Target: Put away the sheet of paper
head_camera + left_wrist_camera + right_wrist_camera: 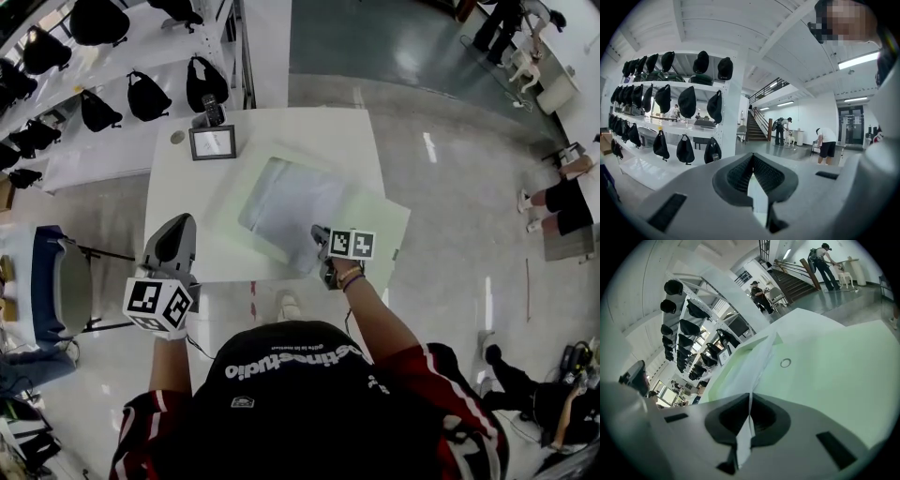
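A white sheet of paper [291,208] lies over a pale green plastic folder [389,223] on the white table [319,131]. My right gripper [319,234] is shut on the sheet's near corner; in the right gripper view the paper [757,364] runs out from between the pads [764,416], beside the folder's snap ring [785,363]. Whether the sheet's far end is inside the folder I cannot tell. My left gripper [178,230] hovers over the table's near left edge, held about level. Its jaws [751,161] meet at the tips with nothing between them.
A small framed screen [213,142] and a dark handset [208,111] stand at the table's far left corner. White shelves with several black caps [148,94] run along the left. A blue and grey chair [52,281] is at my left. People stand at the right.
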`<state>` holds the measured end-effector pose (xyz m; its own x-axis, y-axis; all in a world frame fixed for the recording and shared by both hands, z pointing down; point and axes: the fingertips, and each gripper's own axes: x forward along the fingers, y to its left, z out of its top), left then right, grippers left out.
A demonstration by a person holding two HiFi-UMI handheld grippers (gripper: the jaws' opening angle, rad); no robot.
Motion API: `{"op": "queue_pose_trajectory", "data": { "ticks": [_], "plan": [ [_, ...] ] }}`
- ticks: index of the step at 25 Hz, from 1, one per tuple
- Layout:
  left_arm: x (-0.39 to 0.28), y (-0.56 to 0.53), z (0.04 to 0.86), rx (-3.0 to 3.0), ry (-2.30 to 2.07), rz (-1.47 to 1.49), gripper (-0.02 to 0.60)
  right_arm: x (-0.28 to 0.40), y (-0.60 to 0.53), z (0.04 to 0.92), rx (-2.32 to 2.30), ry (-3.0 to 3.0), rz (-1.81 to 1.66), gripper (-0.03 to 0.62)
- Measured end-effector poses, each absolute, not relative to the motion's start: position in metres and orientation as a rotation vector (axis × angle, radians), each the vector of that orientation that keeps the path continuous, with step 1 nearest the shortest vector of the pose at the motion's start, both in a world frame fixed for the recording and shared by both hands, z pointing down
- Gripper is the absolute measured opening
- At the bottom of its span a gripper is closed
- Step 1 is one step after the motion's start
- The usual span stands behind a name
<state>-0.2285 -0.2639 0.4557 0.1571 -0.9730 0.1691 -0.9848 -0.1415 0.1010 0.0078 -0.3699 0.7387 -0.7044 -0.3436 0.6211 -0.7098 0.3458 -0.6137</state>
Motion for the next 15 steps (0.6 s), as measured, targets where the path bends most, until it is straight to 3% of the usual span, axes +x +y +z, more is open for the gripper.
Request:
{"op": "queue_pose_trajectory", "data": {
  "ticks": [15],
  "plan": [
    [-0.239,-0.268,0.463,2.161,-1.994,0.109,0.005,-0.023,-0.386,0.757,0.859,-2.225,1.416,0.003]
  ]
}}
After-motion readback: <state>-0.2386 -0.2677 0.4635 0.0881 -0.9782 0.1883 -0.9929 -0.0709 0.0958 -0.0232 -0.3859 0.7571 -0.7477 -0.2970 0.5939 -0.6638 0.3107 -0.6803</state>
